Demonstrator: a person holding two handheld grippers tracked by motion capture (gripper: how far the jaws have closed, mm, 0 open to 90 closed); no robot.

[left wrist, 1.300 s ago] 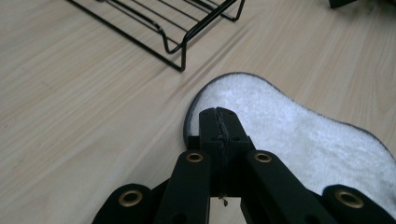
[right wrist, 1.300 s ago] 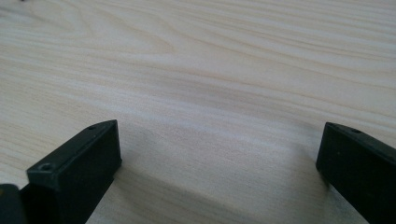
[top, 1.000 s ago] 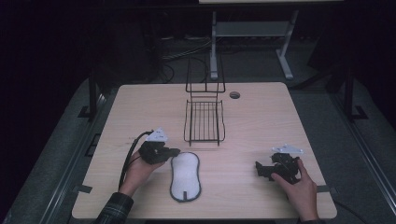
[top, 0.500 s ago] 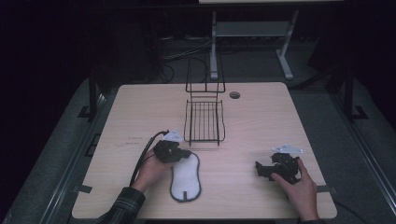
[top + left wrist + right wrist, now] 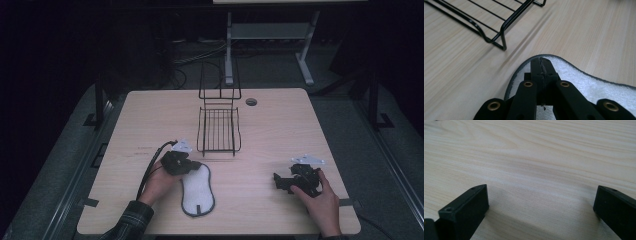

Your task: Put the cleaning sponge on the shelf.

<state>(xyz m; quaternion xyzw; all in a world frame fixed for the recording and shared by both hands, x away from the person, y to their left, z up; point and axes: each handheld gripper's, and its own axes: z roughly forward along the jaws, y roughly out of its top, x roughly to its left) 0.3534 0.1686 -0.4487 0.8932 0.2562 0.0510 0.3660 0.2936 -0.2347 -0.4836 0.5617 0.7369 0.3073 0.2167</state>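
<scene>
Insole: a white, grey-edged insole (image 5: pixel 196 190) lies flat on the bench (image 5: pixel 280 130), its upper end directly under the left hand-held gripper's tips and the rest stretching back towards the person's edge of the bench.
Insole close up: in the left gripper view the fuzzy white surface (image 5: pixel 584 82) and its dark rim curve around and beneath the jaw tips.
Left hand-held gripper: the left hand-held gripper (image 5: pixel 196 165) is held in the left hand (image 5: pixel 160 183); in its own view (image 5: pixel 541 65) the two jaws are pressed together with no gap, at the insole's rim. Whether any of the rim is pinched between them cannot be told.
Wire rack: a black wire rack (image 5: pixel 218 125) stands just ahead of the left hand-held gripper's tips; its nearest corner (image 5: pixel 499 32) is close to the insole's end but apart from it.
Right hand-held gripper: the right hand-held gripper (image 5: pixel 278 181), held in the right hand (image 5: pixel 322 202), sits well apart to the right of the insole; its jaws (image 5: pixel 541 205) stand wide apart over bare wood.
Round hole: a small dark grommet (image 5: pixel 251 101) lies beyond the rack, far ahead of both hand-held grippers.
</scene>
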